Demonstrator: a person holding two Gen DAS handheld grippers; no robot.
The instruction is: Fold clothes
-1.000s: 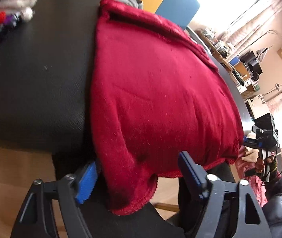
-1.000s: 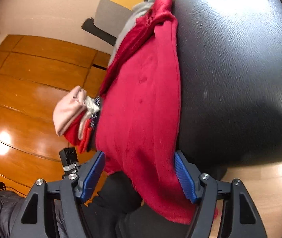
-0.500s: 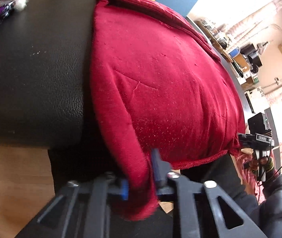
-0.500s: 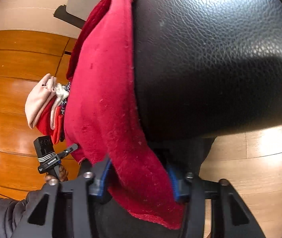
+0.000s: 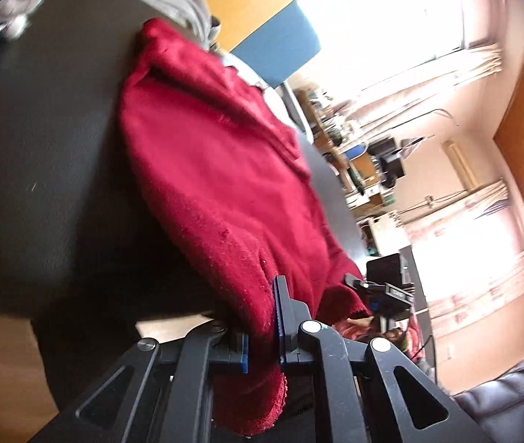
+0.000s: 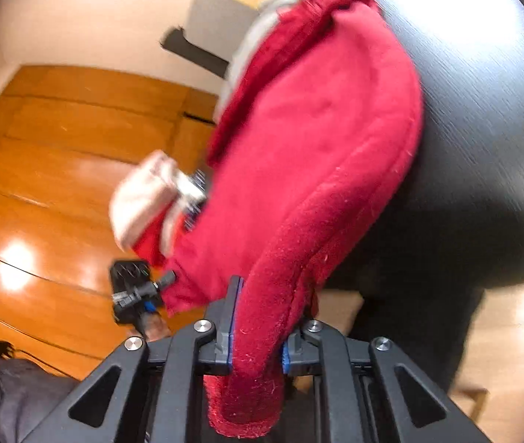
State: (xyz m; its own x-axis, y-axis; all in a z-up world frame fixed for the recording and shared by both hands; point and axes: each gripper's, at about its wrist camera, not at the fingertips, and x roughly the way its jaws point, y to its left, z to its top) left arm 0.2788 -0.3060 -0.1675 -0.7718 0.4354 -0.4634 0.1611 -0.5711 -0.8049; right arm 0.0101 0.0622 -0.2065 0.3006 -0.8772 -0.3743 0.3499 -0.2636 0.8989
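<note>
Deep red, fuzzy knit fabric makes up the garment [image 5: 217, 170] that is draped over the near edge of the black, leather-grained tabletop [image 5: 40, 170]. Most of the garment lies on the tabletop, while its two near corners are lifted off the edge.

In the left wrist view, one corner is pinched between the blue pads of the left hand-held gripper [image 5: 262, 332], whose jaws are all but closed on the cloth; a hemmed tail of red fabric hangs below the pads. In the right wrist view, the other corner is bunched into a thick roll between the blue pads of the right hand-held gripper [image 6: 256, 336]. Its jaws are closing on that roll, and the pads are already pressed against it, with a red end hanging beneath.

Each hand-held gripper is also seen from the other's camera, beyond the garment's lower edge, with a hand [image 6: 153, 326] visible under the left one.

At the far end of the red garment, a grey piece of cloth [image 5: 173, 7] is seen touching it. A blurred bundle of pale pink and red clothes [image 6: 147, 199] lies beyond the garment's far side in the right wrist view. A dark padded sleeve [image 6: 7, 402] is visible at the lower corner, above a glossy orange wooden floor [image 6: 59, 170].
</note>
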